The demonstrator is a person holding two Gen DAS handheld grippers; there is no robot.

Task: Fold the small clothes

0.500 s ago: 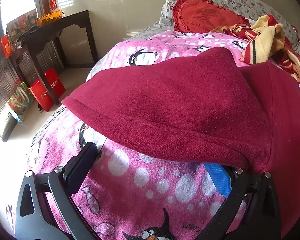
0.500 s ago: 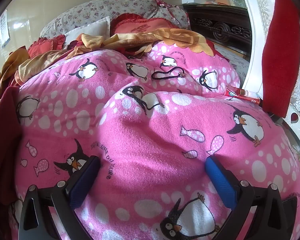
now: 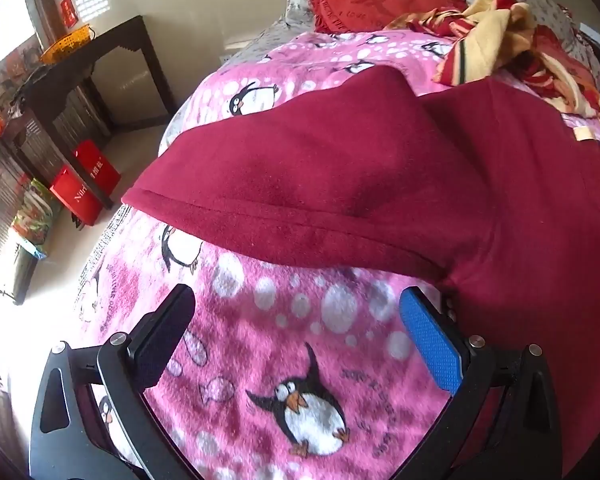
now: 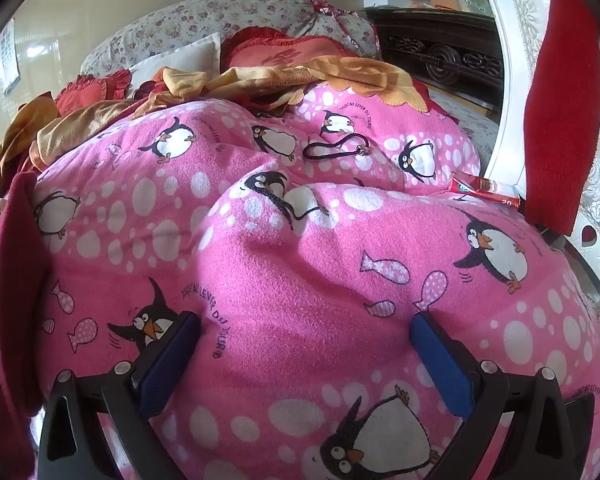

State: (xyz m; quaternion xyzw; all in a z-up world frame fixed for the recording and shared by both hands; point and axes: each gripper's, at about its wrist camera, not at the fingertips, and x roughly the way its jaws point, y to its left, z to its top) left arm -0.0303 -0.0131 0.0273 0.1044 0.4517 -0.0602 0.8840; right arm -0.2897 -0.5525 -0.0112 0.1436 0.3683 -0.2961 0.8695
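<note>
Garment [image 3: 380, 184] on blanket [image 3: 300, 340], seemingly folded.

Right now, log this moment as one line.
left gripper: open, short of maroon garment hem | right gripper: open, over pink penguin blanket | fold: pending

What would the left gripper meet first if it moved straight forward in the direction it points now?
Most likely the hemmed edge of the dark red garment, which lies straight ahead of the open left gripper on the pink penguin blanket. Depth is unclear; held low, it may brush the blanket first.
</note>
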